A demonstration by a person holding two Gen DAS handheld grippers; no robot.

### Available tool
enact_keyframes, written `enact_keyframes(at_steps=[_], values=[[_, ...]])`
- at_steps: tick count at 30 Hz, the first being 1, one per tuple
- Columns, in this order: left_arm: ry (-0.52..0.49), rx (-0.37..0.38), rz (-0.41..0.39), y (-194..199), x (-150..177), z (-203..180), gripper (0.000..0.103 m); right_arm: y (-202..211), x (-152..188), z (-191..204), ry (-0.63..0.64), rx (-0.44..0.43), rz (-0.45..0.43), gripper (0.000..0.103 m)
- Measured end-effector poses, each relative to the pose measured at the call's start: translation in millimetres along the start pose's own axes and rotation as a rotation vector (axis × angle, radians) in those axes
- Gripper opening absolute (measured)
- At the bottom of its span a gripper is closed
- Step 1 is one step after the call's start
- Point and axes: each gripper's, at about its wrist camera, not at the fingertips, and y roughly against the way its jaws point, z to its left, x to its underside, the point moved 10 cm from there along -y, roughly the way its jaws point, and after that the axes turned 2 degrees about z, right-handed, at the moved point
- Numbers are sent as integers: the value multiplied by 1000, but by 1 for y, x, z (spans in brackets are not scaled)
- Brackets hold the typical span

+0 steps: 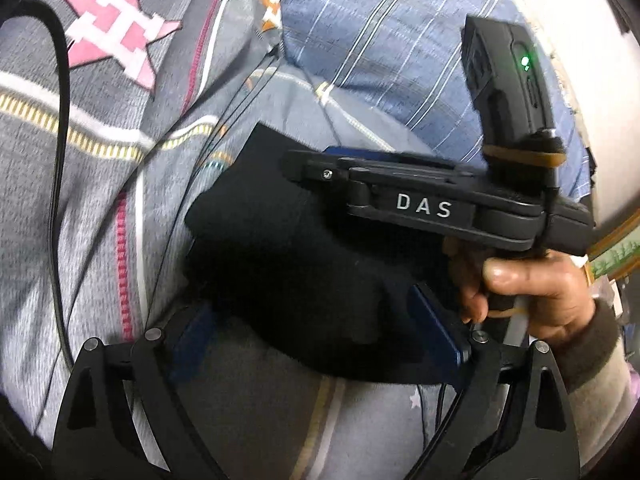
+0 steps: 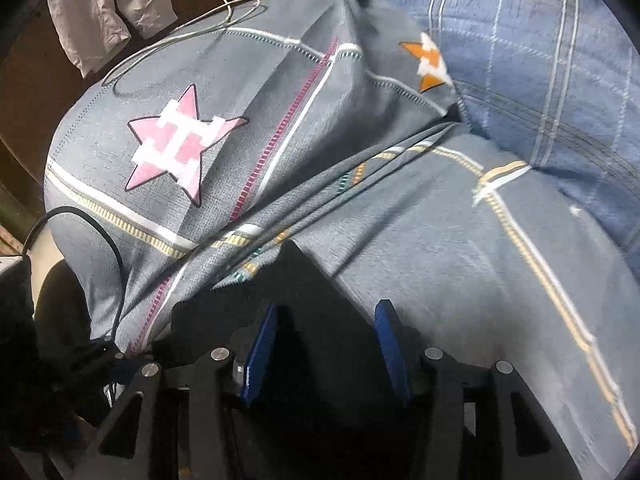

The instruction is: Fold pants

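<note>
The black pants (image 1: 288, 264) lie bunched in a thick fold on the grey bed cover. My left gripper (image 1: 312, 308) is open around the fold, its blue pads (image 1: 436, 328) wide apart on either side of the cloth. My right gripper (image 1: 304, 164), held by a hand (image 1: 532, 292), comes in from the right over the pants, and a black corner of cloth sticks out past its tip. In the right wrist view the right gripper (image 2: 328, 308) has the black pants (image 2: 304, 280) filling the gap between its pads (image 2: 260, 356), shut on that fold.
The grey bed cover (image 2: 420, 240) with a pink star (image 2: 180, 148) is wrinkled in ridges. A blue striped pillow (image 2: 540, 60) lies at the far right. A black cable (image 1: 60, 160) runs along the left, a white cord (image 2: 180, 36) at the back, and hanging clothes (image 2: 108, 8) beyond.
</note>
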Motion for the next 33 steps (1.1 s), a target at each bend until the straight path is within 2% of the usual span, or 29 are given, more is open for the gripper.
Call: enact_keyframes(at_steps=[1,2,3,6,9,11,14,16,17,19,21,22,24,26,28,29,30,31,33], values=[[6,8,-18,1,-3,2,75,3,0,-2,-15,-7,-19,36],[14,1,-29,3,-5,4,61,8,-1,-2,-25,-15,-43,17],[7,0,-21,4,-6,3,42,17,0,0,-33,-32,-75,14],[-58,50,-49,20,-11,-17,31,57,-1,4,-64,-52,-190,12],[-190,120,-116,51,-17,-63,31,115,3,1,-112,-76,-324,12],[-285,173,-141,67,-16,-100,31,163,17,-7,-150,-82,-430,12],[-436,280,-111,71,-2,-161,31,229,64,-31,-239,-67,-581,11],[-532,304,-55,52,16,-194,31,251,97,-52,-322,-16,-624,6],[-562,313,-18,38,25,-205,31,260,128,-73,-411,14,-639,2],[-563,348,96,-1,46,-219,31,265,173,-103,-551,37,-646,2],[-531,340,224,-43,66,-222,31,261,211,-126,-659,117,-609,2],[-541,323,233,-49,72,-222,31,257,227,-135,-709,149,-580,2],[-603,296,201,-44,74,-228,31,256,244,-138,-772,140,-570,3],[-635,311,204,-31,71,-233,31,263,243,-127,-775,83,-629,5],[-661,302,173,-14,63,-235,31,262,236,-118,-762,22,-644,12],[-679,283,145,-5,54,-233,31,256,230,-112,-752,-2,-630,25],[-688,268,128,1,48,-230,35,248,226,-105,-739,-26,-606,43],[-694,250,110,4,42,-223,43,241,223,-100,-729,-37,-580,48],[-686,202,68,0,23,-205,53,230,217,-98,-722,-44,-554,49]])
